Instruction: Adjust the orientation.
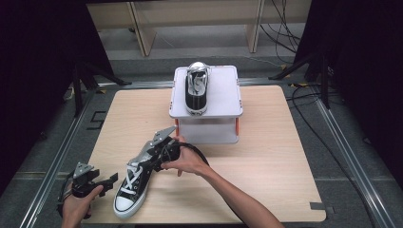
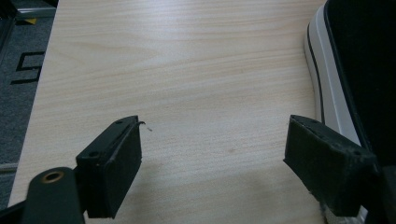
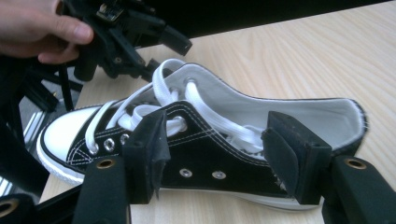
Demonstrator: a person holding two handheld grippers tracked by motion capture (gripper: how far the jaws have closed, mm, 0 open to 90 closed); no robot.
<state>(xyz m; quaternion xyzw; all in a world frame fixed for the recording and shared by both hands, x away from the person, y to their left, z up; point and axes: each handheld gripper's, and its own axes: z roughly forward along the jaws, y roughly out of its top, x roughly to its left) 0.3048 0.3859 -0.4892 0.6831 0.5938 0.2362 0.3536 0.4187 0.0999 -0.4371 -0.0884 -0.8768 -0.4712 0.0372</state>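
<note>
Where the left claw rests low at the near left corner of the table, its jaws stand spread with only bare wood between them, and the sneaker lies just beside it to the right — in the left gripper view the white sole edge runs past the outside of one jaw. The sneaker lies on the table with its long axis running near to far and leaning a little rightward, the white toe cap pointing toward the person and the heel away, under the right claw. It is a black canvas low-top with white laces, a white lining, a white rubber sole and small metal eyelets in its side. The right claw, held by a hand, hangs over the heel end with its jaws spread; in the right gripper view they frame the shoe's black side wall without pressing on it. Farther right and back, a second black sneaker sits on a small white stand, toe toward the person.
</note>
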